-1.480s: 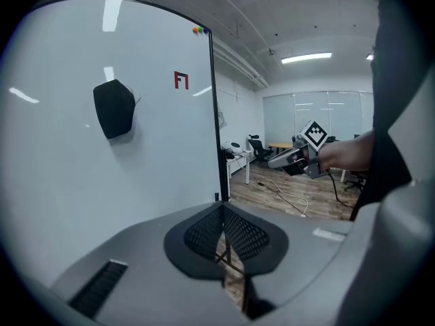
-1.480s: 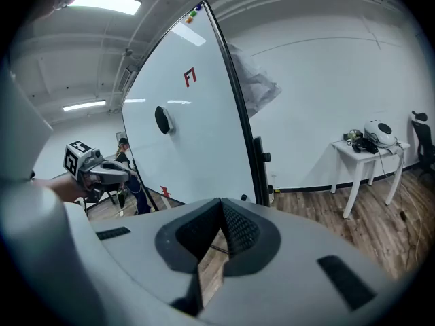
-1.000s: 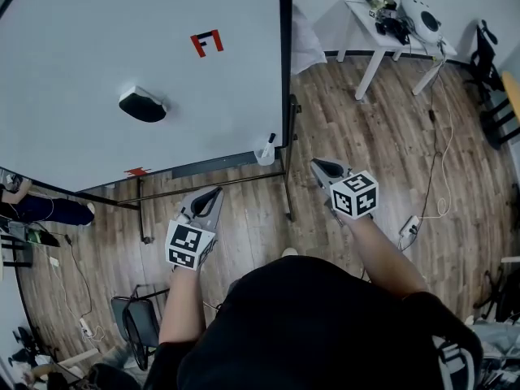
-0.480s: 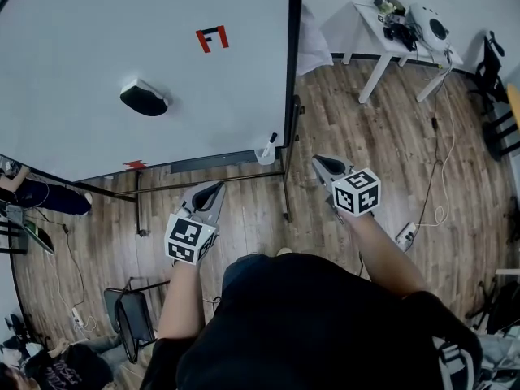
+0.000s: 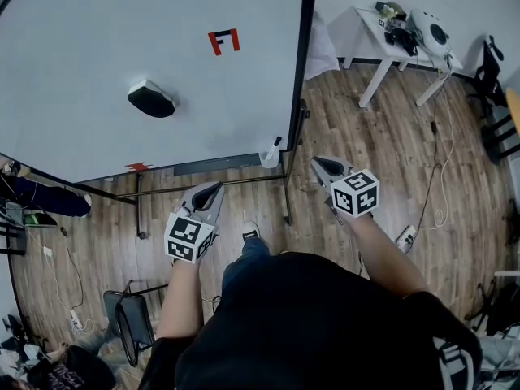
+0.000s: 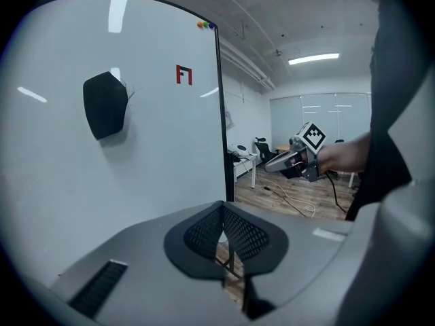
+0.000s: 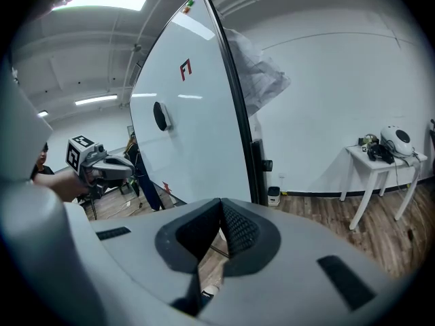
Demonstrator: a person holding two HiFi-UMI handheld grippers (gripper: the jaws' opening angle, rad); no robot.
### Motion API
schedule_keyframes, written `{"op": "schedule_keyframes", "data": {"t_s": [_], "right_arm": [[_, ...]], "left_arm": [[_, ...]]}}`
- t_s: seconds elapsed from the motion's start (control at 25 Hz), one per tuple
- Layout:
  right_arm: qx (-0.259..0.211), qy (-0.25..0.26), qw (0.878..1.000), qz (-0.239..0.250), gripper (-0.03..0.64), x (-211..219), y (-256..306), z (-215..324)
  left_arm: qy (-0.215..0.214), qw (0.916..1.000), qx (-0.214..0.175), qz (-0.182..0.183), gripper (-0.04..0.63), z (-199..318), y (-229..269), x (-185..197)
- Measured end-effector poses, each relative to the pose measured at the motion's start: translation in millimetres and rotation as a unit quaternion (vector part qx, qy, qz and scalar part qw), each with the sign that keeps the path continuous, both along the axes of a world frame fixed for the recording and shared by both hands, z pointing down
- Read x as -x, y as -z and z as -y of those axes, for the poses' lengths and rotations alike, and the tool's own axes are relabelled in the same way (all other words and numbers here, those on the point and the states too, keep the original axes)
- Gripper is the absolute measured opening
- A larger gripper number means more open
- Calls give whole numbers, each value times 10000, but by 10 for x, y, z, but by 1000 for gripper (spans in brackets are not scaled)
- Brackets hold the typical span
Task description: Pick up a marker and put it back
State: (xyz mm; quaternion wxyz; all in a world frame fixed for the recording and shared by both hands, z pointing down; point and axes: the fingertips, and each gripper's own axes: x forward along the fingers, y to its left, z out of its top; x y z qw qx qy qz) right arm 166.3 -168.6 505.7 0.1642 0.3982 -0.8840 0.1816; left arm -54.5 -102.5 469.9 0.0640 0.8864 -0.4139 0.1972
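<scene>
A black marker (image 5: 275, 143) stands in a white cup (image 5: 267, 158) at the lower right corner of the whiteboard (image 5: 97, 47). A black eraser (image 5: 151, 100) (image 6: 105, 104) (image 7: 162, 116) and a red mark (image 5: 224, 41) are on the board. My left gripper (image 5: 214, 189) (image 6: 223, 210) is shut and empty, held to the lower left of the cup and short of it. My right gripper (image 5: 318, 163) (image 7: 221, 210) is shut and empty too, to the right of the cup. Each gripper shows in the other's view: the right gripper (image 6: 280, 162), the left gripper (image 7: 115, 169).
The board's black stand (image 5: 288, 193) has legs running across the wood floor between the grippers. A white table (image 5: 390, 43) with gear stands at the back right. Cables and a power strip (image 5: 404, 235) lie on the right. A chair (image 5: 130, 319) is at the lower left. A shoe (image 5: 250, 232) shows below the stand.
The head view has drifted, so the board and cup sit a little further right. A white shoe now shows on the floor between the arms. Both grippers have stayed put and shut.
</scene>
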Motion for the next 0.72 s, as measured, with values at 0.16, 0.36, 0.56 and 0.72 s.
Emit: {"op": "schedule_keyframes", "data": {"t_s": [0.16, 0.36, 0.56, 0.72], "right_arm": [[43, -36, 10000, -12, -3, 68, -39, 50], [79, -73, 9999, -55, -3, 148, -97, 177], [133, -183, 9997, -1, -3, 229, -190, 374], [206, -210, 9996, 5, -3, 316, -311, 505]], "left_arm": [[-68, 10000, 9, -12, 11, 88, -7, 48], [-189, 9998, 30, 2, 11, 241, -23, 112], [-198, 9998, 64, -45, 11, 440, -68, 212], [-241, 9996, 96, -86, 11, 580, -130, 282]]}}
